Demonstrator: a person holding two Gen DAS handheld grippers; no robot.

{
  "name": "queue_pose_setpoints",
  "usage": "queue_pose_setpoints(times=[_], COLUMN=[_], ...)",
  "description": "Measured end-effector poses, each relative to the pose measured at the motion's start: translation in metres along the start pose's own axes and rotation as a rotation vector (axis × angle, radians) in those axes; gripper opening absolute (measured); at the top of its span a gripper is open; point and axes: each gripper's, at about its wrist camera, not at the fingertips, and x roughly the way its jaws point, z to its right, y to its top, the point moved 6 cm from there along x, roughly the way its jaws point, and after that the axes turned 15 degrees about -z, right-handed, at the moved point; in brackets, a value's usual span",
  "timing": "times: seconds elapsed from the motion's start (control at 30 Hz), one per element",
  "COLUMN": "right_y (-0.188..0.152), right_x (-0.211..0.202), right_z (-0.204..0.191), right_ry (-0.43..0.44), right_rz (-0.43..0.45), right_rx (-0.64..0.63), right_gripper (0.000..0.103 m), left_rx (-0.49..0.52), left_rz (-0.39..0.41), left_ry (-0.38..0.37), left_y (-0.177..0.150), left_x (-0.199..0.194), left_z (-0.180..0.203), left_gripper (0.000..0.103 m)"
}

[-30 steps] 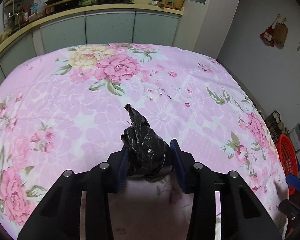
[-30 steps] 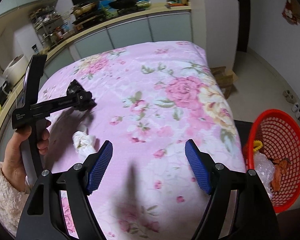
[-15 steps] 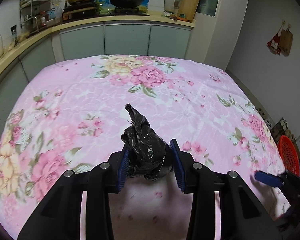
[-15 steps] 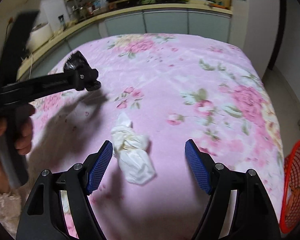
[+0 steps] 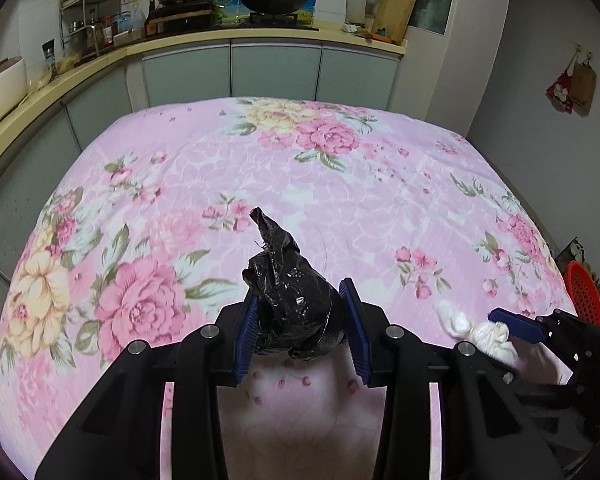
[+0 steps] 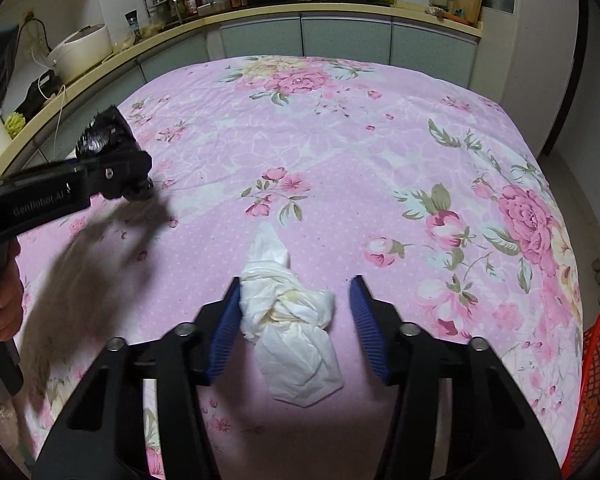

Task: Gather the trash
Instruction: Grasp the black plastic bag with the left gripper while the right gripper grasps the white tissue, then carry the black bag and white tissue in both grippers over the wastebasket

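While our left gripper (image 5: 300, 320) pinches the black bag (image 5: 292, 304), our right gripper (image 6: 294, 320) gapes around the white wad (image 6: 296, 320); closing off-centre, we judge, could squirt it sideways.

Pink floral tabletop (image 6: 380, 152), cloth-covered.
Resting on it at 6 o'clock in the right wrist view: knotted white tissue wad (image 6: 292, 320); at 4 o'clock in the left wrist view.
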Motion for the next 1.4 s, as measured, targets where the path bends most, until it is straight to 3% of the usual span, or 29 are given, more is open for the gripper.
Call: queue_pose_setpoints(times=[0.5,0.97,1.4], right_y=[-0.003,-0.013,-0.025], right_x=[-0.05,-0.113,-0.145], right_z=[0.017,0.053,0.08], right_ry=[-0.007,0.0,-0.015], right_rz=[0.099,0.226,0.292], right_rx=[0.048,0.153,0.22], right_gripper=[0.04,0.04,0.04], left_rx=[0.008,0.067,0.13], left_rz=[0.016,0.06,0.085], left_ry=[0.018,0.017,-0.006], left_y=[-0.012,-0.012,-0.01], left_x=[-0.014,-0.038,-0.052], left_z=[0.008,0.043,0.078], left_gripper=[0.037,0.037,0.037])
